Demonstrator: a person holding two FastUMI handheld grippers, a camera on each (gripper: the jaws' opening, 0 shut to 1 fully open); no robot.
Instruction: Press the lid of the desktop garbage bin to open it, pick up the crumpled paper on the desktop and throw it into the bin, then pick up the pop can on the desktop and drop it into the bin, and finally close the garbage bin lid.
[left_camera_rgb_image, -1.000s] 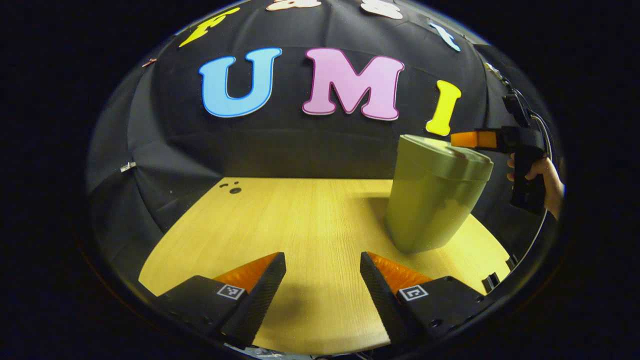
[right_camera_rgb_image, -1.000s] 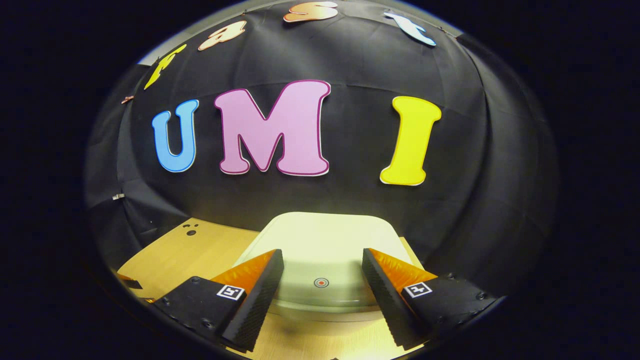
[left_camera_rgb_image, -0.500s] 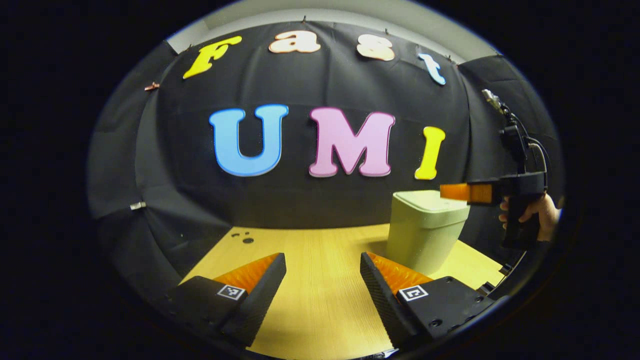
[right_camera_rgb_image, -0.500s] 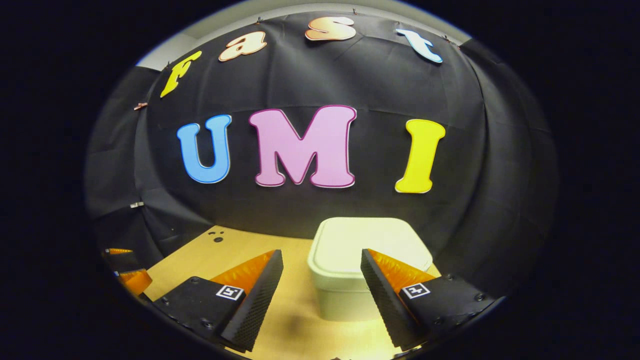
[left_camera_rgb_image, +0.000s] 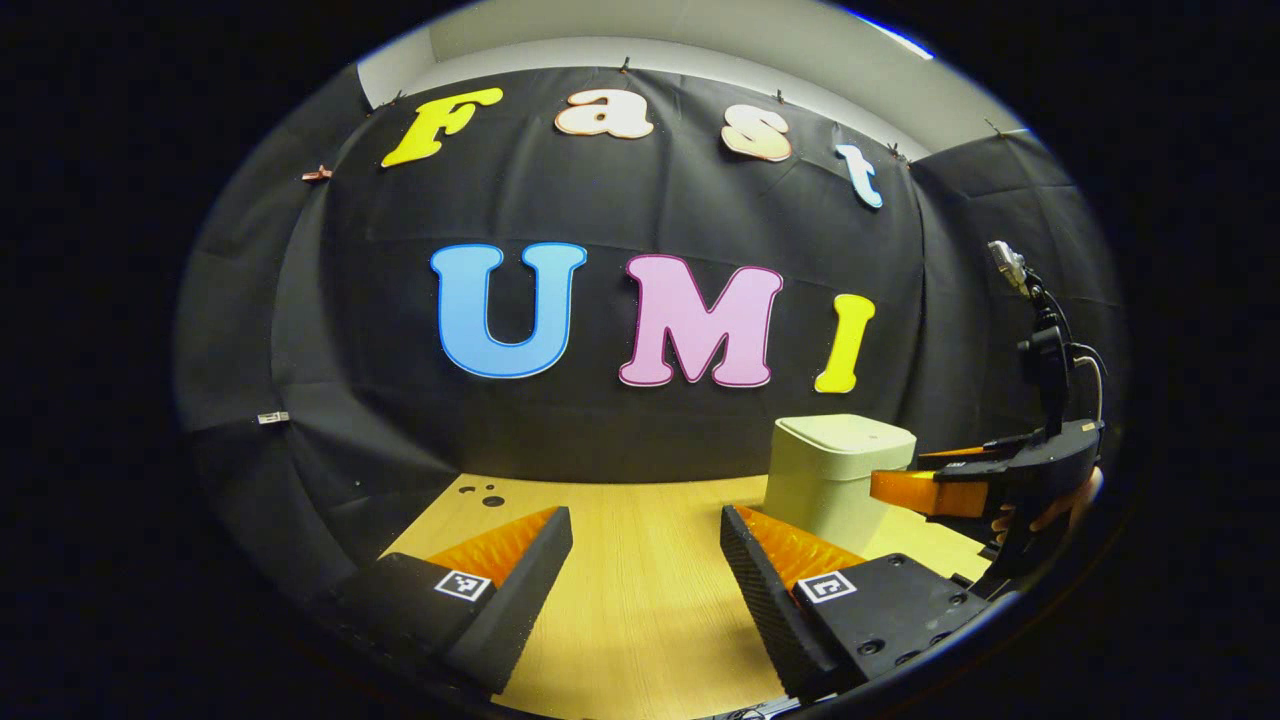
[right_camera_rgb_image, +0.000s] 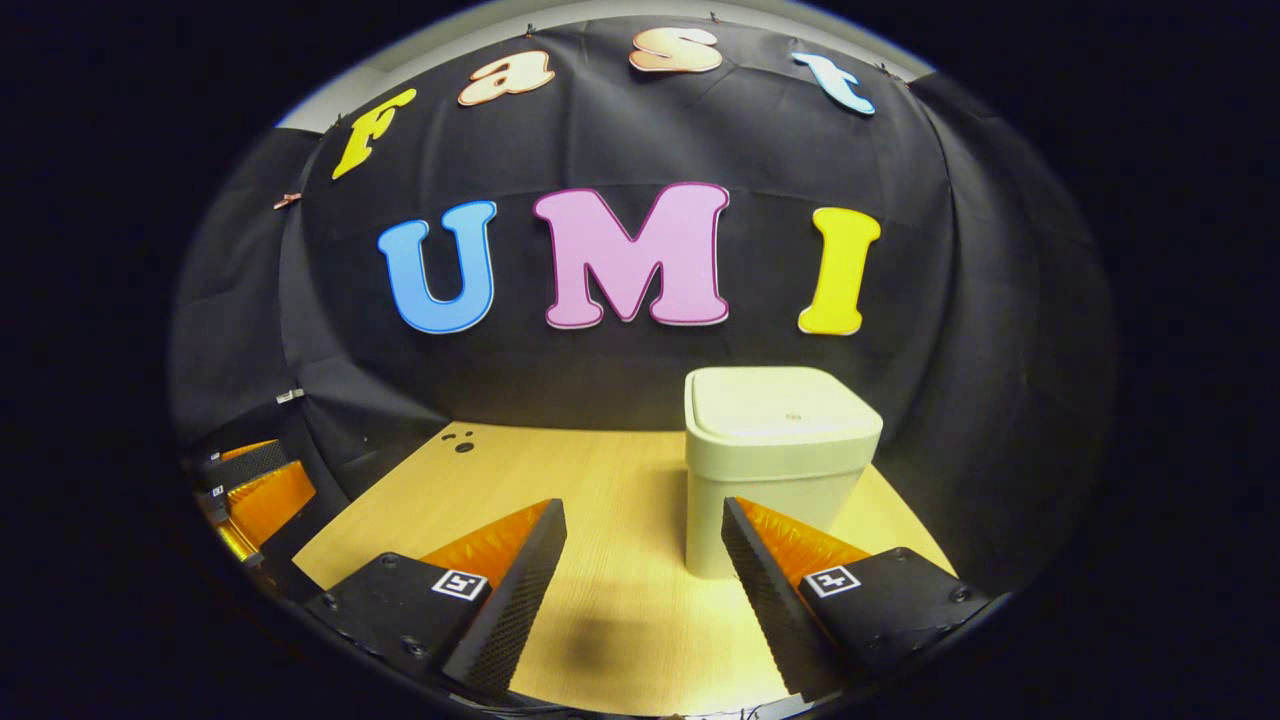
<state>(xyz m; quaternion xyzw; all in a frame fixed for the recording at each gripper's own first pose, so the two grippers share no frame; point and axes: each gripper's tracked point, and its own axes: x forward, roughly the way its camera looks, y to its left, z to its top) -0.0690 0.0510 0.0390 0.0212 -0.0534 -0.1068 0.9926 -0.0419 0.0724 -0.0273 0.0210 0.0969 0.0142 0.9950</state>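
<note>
A pale green garbage bin (right_camera_rgb_image: 775, 455) stands on the wooden table (right_camera_rgb_image: 560, 500) with its lid (right_camera_rgb_image: 783, 405) shut flat. In the left gripper view the bin (left_camera_rgb_image: 835, 475) stands at the right, farther off. My right gripper (right_camera_rgb_image: 645, 590) is open with nothing between its fingers, drawn back from the bin. It also appears at the right edge of the left gripper view as the right gripper (left_camera_rgb_image: 935, 490), held by a hand (left_camera_rgb_image: 1050, 510) beside the bin. My left gripper (left_camera_rgb_image: 645, 590) is open and empty over the table, and the left gripper (right_camera_rgb_image: 250, 485) appears at the left of the right gripper view.
Small dark holes (left_camera_rgb_image: 490, 495) mark the table's far left corner. Black cloth walls close the table at the back and both sides. A cable (left_camera_rgb_image: 1050, 330) rises above the right gripper's body.
Both grippers have pulled back from the bin and its lid, so the bin now looks smaller and farther. The lid stays shut and both grippers stay open.
</note>
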